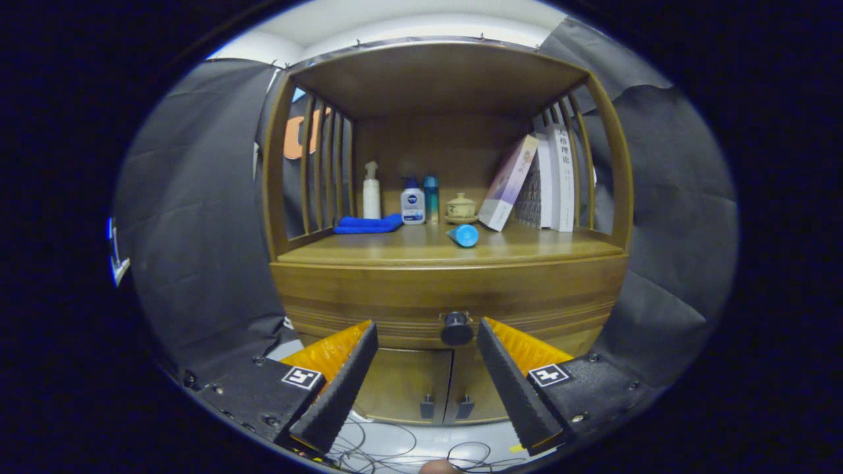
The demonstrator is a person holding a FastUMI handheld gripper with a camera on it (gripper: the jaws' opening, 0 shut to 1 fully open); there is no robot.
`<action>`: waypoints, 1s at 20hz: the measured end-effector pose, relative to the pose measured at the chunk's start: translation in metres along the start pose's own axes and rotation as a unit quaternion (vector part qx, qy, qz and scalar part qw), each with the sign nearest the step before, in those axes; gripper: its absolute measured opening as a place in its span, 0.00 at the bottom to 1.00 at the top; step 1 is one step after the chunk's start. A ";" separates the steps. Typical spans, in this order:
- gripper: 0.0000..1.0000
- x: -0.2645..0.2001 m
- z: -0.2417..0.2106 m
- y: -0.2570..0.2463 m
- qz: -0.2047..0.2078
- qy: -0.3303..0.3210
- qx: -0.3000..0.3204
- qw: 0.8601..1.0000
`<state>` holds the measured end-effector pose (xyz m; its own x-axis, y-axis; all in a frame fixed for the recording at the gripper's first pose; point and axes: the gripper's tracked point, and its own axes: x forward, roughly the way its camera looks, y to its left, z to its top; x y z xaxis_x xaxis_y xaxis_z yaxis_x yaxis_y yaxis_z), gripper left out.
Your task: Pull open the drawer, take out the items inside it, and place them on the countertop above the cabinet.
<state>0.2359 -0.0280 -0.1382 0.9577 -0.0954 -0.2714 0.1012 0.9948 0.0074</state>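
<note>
In front of the wooden cabinet's shut drawer (454, 289), the gripper (428, 329) hung with its fingers spread wide, touching nothing, the round dark knob (456, 328) just ahead between them, seemingly lined up for a pinch. A blue cylinder (464, 235) lay on the wooden countertop (395, 250).

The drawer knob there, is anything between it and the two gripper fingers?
Nothing: in the gripper view the drawer knob sits ahead of the open gripper, seen in the gap between the fingers, with only the closed drawer front behind it.
</note>
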 end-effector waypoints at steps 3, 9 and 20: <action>0.99 -0.047 0.015 0.000 0.015 -0.014 -0.001 1.000; 0.99 -0.147 0.036 -0.018 0.024 -0.047 0.007 0.999; 0.99 -0.264 0.028 -0.038 0.002 -0.104 0.035 0.994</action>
<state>-0.0133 -0.0418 -0.0395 0.9924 -0.1038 -0.0655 0.1087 0.9912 0.0760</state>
